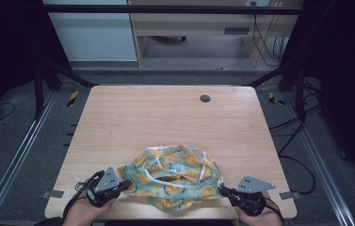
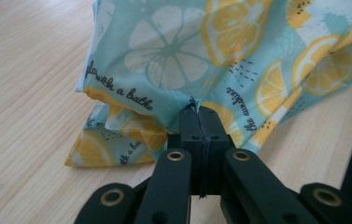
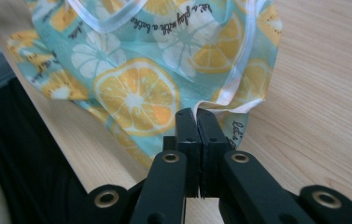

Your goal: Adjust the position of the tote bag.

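A teal cloth with yellow and white lemon slices (image 1: pixel 175 176) lies crumpled near the table's front edge, white trim looping across its top. My left gripper (image 1: pixel 127 184) is shut on the cloth's left edge; in the left gripper view the fabric (image 2: pixel 173 60) pinches between the jaws at my left gripper (image 2: pixel 196 111). My right gripper (image 1: pixel 222 190) is shut on the cloth's right edge. In the right gripper view the white-trimmed hem (image 3: pixel 229 93) runs into the closed jaws of my right gripper (image 3: pixel 197 113). A hand holds each gripper at the bottom of the high view.
The wooden table (image 1: pixel 165 117) has a round grey cable grommet (image 1: pixel 205 98) near its far edge. Metal rails and cables flank the table on both sides. The cloth's front corner hangs slightly over the front edge.
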`<control>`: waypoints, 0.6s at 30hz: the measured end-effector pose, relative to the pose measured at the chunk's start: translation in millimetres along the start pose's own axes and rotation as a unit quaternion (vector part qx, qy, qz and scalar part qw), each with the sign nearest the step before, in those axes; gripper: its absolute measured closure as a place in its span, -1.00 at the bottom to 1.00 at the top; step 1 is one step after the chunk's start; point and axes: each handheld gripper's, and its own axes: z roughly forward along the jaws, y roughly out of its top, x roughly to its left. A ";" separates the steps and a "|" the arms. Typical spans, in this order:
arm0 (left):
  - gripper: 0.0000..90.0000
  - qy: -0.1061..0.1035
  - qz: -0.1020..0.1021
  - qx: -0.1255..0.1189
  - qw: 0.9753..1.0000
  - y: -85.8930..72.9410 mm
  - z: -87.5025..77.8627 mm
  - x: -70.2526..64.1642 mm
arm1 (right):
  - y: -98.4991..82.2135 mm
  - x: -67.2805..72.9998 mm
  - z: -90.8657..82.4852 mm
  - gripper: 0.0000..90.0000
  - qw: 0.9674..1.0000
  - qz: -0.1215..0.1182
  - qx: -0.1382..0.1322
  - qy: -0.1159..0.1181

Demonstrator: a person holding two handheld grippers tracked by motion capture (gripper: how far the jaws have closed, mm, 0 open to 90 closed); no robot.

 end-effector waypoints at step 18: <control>1.00 0.017 0.015 0.024 0.999 10.5 27.3 12.7 | 7.6 -13.9 29.1 0.98 0.999 -0.011 0.041 -0.010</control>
